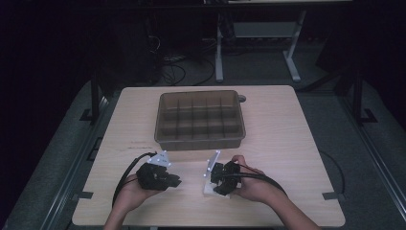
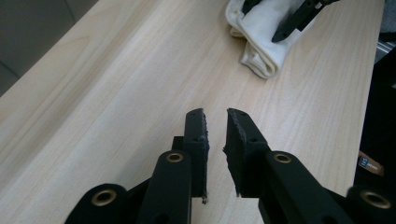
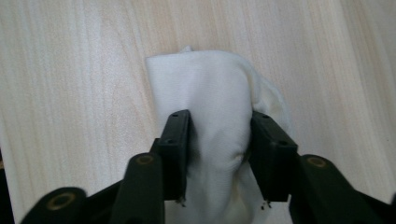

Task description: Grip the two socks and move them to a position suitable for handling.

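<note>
Table (image 1: 287, 124): light wood top, seen from above. A brown translucent bin (image 1: 199, 120) with a grid of dividers stands at the middle of the far half, long side facing the person.

Cloth: a folded white cloth (image 3: 215, 107) lies on the near part of the table, right of centre, under the right gripper (image 1: 218, 184). In the right gripper view it sits flat on the wood, one folded edge pointing away from the camera, with some bunching low between the jaws. In the left gripper view the same cloth (image 2: 261, 42) appears at the far right of the table surface, with the tips of the other gripper resting on it.

Right gripper (image 3: 219, 140): held in the person's right hand (image 1: 253, 184), pointed down at the table. The jaws straddle the cloth, one on each side of the fold, and the fabric puckers where they meet it; the pads press on the cloth from both sides.

Left gripper (image 2: 215, 135): held in the left hand (image 1: 136, 191), near side of the table, left of centre, well apart from the bin. Jaws stand a narrow gap apart with bare wood showing between them; nothing is held. Pad faces look worn and rough at the edges.

Both cables trail back toward the person's forearms.
</note>
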